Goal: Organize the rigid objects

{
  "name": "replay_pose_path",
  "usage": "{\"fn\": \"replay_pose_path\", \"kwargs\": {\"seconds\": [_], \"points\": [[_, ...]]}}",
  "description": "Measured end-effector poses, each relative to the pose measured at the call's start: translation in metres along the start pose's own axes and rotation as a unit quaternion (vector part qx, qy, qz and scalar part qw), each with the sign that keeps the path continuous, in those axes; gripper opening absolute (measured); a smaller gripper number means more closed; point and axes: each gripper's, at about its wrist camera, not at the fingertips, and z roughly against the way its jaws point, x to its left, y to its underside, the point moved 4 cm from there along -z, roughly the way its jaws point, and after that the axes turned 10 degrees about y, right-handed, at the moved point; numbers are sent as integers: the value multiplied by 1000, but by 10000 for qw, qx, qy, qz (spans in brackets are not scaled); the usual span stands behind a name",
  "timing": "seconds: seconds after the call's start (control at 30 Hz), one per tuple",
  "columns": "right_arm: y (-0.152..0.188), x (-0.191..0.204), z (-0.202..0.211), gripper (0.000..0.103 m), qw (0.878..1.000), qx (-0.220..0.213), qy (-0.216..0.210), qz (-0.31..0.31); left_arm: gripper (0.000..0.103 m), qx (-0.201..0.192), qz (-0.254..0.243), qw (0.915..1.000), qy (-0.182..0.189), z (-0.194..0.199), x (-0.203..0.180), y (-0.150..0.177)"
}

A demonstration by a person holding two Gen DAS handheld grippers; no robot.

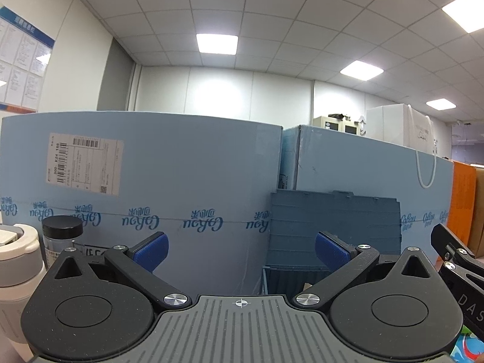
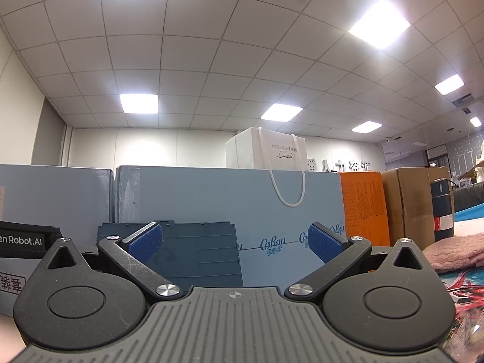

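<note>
The left tool (image 1: 240,249) is standing with its blue pads spread wide apart and nothing between them; it is facing a wall of pale blue cartons (image 1: 169,181), and a dark blue slatted crate (image 1: 332,224) is sitting in front of those cartons, just right of the gap between the pads. At the left edge of the left wrist view, a clear jar with a black lid (image 1: 62,236) is standing upright, and a white bottle (image 1: 15,260) is standing just beside it, nearer the camera; whether the two are touching cannot be told. At the right edge of that view, part of the other black tool is showing.

The right tool (image 2: 235,242) is likewise gaping, its blue pads (image 2: 145,243) well apart and gripping nothing; the same dark blue slatted crate (image 2: 199,254) is lying ahead of it, behind the left pad and the gap. A white paper bag (image 2: 266,149) with cord handles is resting on top of the pale blue carton (image 2: 211,199); an orange box (image 2: 363,205) and a brown cardboard box (image 2: 414,199) are standing to the right of that carton. A dark flask (image 2: 442,208) is standing upright further right, and a folded pink cloth (image 2: 453,251) is lying on the table near it. A black box marked "enRobot.AI" (image 2: 24,239) is showing at the left edge.
</note>
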Motion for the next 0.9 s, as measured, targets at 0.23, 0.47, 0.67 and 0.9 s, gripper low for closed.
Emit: {"fn": "replay_pose_path", "kwargs": {"seconds": [0.23, 0.47, 0.67, 0.9], "points": [[0, 1, 0, 103, 10000, 6, -2, 19, 103, -13, -1, 10000, -9, 1, 0, 0], [0, 0, 0, 103, 10000, 8, -4, 26, 103, -8, -6, 10000, -5, 1, 0, 1], [1, 1, -1, 103, 10000, 10, -5, 29, 103, -21, -12, 10000, -3, 1, 0, 1], [1, 0, -1, 103, 10000, 7, -3, 27, 103, -30, -24, 10000, -3, 1, -1, 0]]}}
